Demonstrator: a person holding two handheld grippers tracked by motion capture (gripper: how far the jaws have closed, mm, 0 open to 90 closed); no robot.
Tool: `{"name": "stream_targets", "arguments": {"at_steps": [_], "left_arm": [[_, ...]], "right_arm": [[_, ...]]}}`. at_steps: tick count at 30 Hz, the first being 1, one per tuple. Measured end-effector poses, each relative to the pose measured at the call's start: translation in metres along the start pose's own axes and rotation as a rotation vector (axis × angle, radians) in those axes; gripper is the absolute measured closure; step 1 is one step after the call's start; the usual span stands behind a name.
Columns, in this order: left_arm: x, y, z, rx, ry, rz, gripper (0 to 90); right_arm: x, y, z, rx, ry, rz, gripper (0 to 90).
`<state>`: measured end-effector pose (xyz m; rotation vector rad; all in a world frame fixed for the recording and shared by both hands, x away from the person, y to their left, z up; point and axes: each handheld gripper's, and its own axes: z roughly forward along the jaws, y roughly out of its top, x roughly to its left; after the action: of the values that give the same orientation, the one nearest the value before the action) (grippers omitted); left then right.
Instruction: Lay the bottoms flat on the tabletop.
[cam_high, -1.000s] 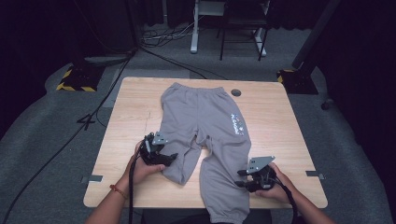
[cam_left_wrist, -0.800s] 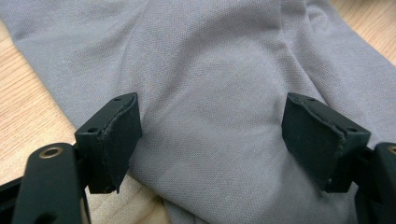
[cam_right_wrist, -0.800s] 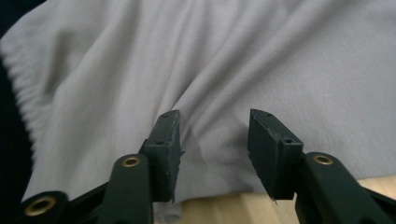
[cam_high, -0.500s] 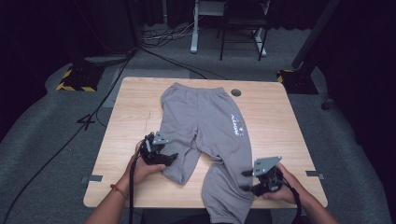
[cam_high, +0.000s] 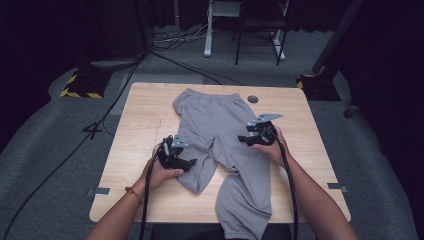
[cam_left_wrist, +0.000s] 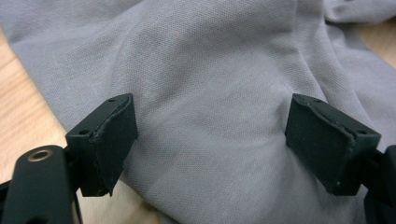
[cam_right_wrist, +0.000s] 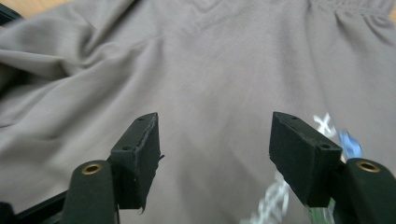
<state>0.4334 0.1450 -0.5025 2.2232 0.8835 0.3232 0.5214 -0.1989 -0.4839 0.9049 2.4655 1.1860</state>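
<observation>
1. Grey sweatpants: a white and blue print sits on the cloth beside the right-hand jaw in the right gripper view; it is blurred and partly hidden, so no letter can be read.
2. Tabletop: it bears no legible text, label, brand or number.
</observation>
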Motion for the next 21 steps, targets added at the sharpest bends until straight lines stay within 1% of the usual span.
{"name": "stream_targets", "arguments": {"at_steps": [1,2,3,4,5,6,8,10,11,13,17,19,20,21], "left_arm": [[0.001,0.002,0.002,0.000,-0.001,0.003,17.4],[0.002,0.004,0.004,-0.001,-0.004,0.001,17.4],[0.003,0.007,0.006,0.002,-0.004,0.006,17.4],[0.003,0.009,0.009,0.000,-0.004,0.008,17.3],[0.004,0.012,0.011,0.001,-0.007,0.015,17.4],[0.005,0.015,0.014,0.002,-0.008,0.017,17.3],[0.007,0.020,0.019,0.003,-0.016,0.025,17.1],[0.007,0.027,0.025,0.004,-0.015,0.023,17.0],[0.007,0.030,0.029,0.002,-0.016,0.022,16.9],[0.006,0.037,0.035,0.004,-0.017,0.024,16.9],[0.001,0.050,0.048,-0.001,-0.023,0.027,16.8],[-0.002,0.055,0.053,0.003,0.000,0.013,15.1],[-0.004,0.057,0.055,0.002,0.004,0.012,14.9],[-0.005,0.058,0.056,0.006,0.003,0.024,15.0]], "right_arm": [[-0.003,0.001,0.006,0.012,-0.004,0.014,34.7],[-0.006,0.001,0.011,0.011,-0.001,0.038,34.7],[-0.008,0.001,0.016,0.024,0.005,0.052,34.6],[-0.010,0.000,0.021,0.056,-0.013,0.046,34.7],[-0.011,-0.001,0.022,0.057,-0.039,0.027,35.0],[-0.014,-0.001,0.022,0.054,-0.048,0.028,36.6],[-0.022,-0.005,0.018,0.035,-0.069,0.070,37.2],[-0.031,-0.011,0.011,0.032,-0.102,0.081,38.2],[-0.035,-0.014,0.007,0.035,-0.131,0.076,38.1],[-0.045,-0.021,-0.002,0.038,-0.161,0.092,38.0],[-0.071,-0.038,-0.026,0.048,-0.244,0.158,38.1],[-0.086,-0.048,-0.041,0.053,-0.286,0.195,38.0],[-0.093,-0.053,-0.048,0.058,-0.311,0.218,37.0],[-0.100,-0.058,-0.055,0.061,-0.339,0.233,35.9]]}}
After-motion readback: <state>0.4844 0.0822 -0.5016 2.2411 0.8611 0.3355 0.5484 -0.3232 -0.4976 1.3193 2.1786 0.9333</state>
